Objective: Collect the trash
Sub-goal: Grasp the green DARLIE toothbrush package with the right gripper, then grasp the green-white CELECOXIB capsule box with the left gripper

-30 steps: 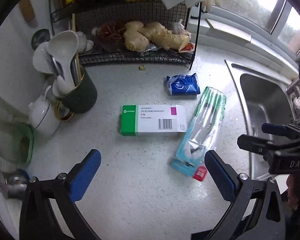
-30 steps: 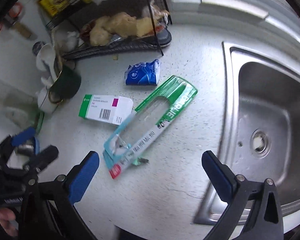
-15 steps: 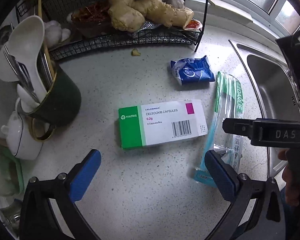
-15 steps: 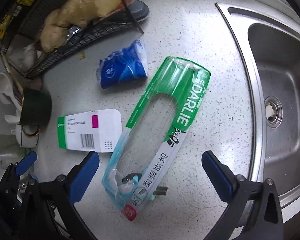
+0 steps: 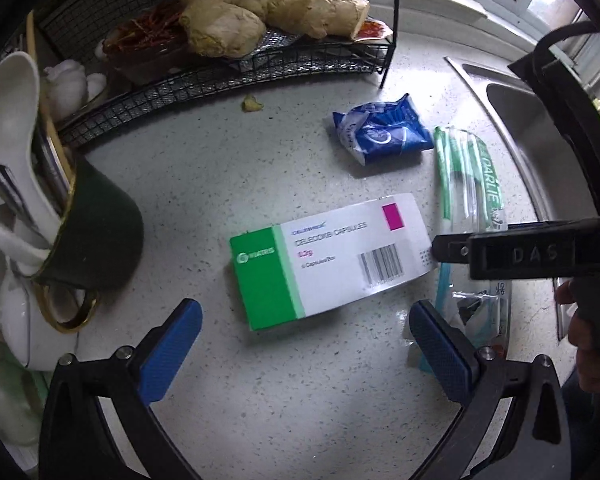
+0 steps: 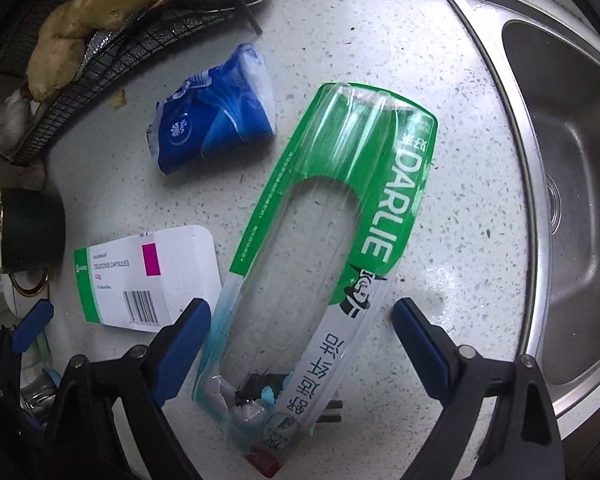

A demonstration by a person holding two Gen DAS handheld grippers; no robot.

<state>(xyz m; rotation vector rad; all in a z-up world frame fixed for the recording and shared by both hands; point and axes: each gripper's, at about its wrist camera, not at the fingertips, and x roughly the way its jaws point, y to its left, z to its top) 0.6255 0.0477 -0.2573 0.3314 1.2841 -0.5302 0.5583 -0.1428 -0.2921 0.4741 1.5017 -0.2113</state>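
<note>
A green and white capsule box lies flat on the speckled counter; it also shows in the right wrist view. My left gripper is open just above and before it. A clear green Darlie toothbrush package lies to the box's right, also visible in the left wrist view. My right gripper is open, its fingers straddling the package's near end. A crumpled blue wrapper lies behind both, also in the left wrist view.
A black wire rack with ginger stands at the back. A dark green utensil cup and a white cup stand at the left. The steel sink lies to the right.
Both grippers have moved down and closer to the counter. The box now fills more of the left view and the toothbrush package lies between the right fingers. Both stay open.
</note>
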